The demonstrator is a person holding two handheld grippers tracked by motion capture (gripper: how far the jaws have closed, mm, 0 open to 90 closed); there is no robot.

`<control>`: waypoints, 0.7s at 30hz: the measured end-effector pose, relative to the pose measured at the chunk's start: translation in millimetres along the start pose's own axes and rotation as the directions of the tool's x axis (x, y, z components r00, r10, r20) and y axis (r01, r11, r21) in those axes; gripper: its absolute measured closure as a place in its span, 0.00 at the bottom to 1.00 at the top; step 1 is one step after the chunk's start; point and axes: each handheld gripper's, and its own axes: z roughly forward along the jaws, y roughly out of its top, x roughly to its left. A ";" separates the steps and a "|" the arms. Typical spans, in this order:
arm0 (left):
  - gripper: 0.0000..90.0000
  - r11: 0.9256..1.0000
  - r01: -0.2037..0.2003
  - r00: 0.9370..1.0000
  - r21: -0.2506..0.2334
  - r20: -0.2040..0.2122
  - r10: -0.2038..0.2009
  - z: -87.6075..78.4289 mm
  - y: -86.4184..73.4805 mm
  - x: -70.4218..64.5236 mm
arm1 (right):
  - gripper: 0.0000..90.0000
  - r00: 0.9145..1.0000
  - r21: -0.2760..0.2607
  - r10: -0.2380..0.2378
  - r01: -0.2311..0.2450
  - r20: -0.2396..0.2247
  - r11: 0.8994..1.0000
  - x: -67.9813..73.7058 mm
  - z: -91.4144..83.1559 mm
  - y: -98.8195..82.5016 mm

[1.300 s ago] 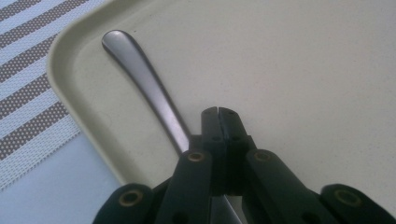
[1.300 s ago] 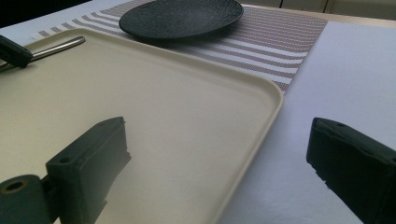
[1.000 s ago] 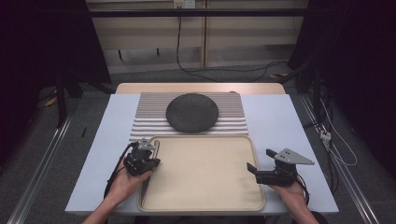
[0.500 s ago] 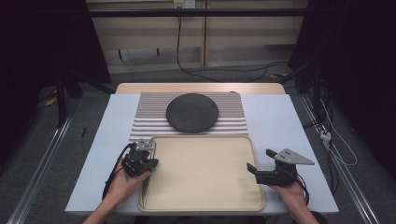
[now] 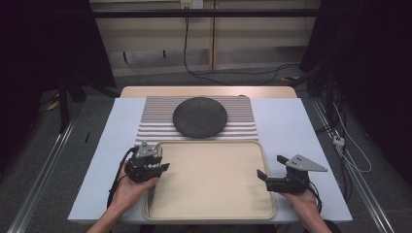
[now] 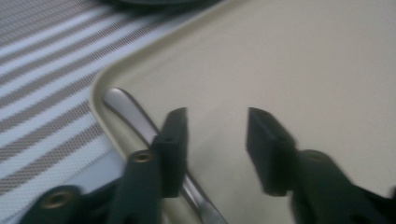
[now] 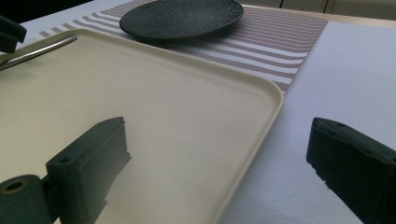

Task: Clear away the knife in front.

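- Cutlery handle (image 6: 135, 116), a slim piece of polished metal, was seen lying inside the tray (image 5: 214, 145) along its left rim, at the lower left of the high view; which kind of utensil it was could not be told, its working end being hidden.
- Left gripper (image 5: 156, 162) was held over that left rim, its jaws parted by a moderate gap; in the left gripper view the metal piece ran beneath the left jaw and was not enclosed, so nothing was judged to be gripped yet.
- Plate (image 5: 200, 116), dark and round, was set on the striped mat (image 5: 155, 121) in the upper middle of the high view, just beyond the tray's far edge, and nothing was seen on it.
- Right gripper (image 5: 263, 176) was found at the lower right of the high view, its jaws spread wide across the tray's right rim with nothing pinched between them.
- Work was judged to be at an early stage: the utensil had been approached but not seized, and its lifting and placing elsewhere were left to be done.
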 end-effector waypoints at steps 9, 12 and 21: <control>0.11 0.995 0.098 0.995 -0.035 0.038 -0.097 -8.2 9.1 7.6 | 0.06 1.000 -0.002 -0.002 0.002 0.000 1.000 -0.1 -0.2 0.0; 0.05 0.991 0.113 0.994 -0.067 0.008 -0.113 -14.5 6.8 8.5 | 0.06 1.000 -0.003 -0.005 0.005 0.001 1.000 -0.6 -0.4 0.0; 0.06 0.985 0.112 0.990 -0.133 -0.066 -0.122 -36.6 -3.5 19.3 | 0.06 1.000 -0.004 -0.002 0.002 0.005 1.000 0.2 -1.5 -0.9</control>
